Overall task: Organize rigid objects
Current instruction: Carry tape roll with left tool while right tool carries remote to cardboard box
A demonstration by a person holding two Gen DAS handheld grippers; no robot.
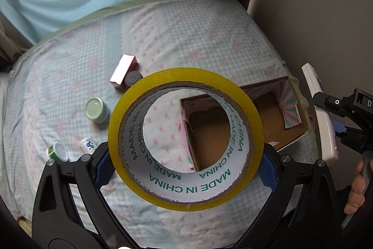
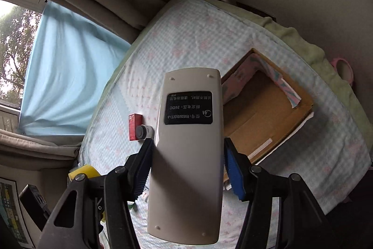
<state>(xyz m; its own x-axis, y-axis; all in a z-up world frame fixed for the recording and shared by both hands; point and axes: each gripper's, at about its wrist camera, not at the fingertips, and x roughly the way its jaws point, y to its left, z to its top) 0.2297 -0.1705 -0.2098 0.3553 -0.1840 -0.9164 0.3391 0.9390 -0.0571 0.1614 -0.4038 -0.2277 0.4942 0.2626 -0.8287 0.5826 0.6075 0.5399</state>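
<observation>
Clamping tape roll (image 1: 186, 139), left claw (image 1: 186, 169); remote (image 2: 188, 155) in right claw (image 2: 187, 169).

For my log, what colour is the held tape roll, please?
Yellow tape roll; left wrist view.

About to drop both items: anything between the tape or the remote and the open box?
Nothing visible does. The tape hangs in the left gripper over bare bedsheet beside the box; the remote, in the right gripper, has the box's open top clear beyond it.
</observation>
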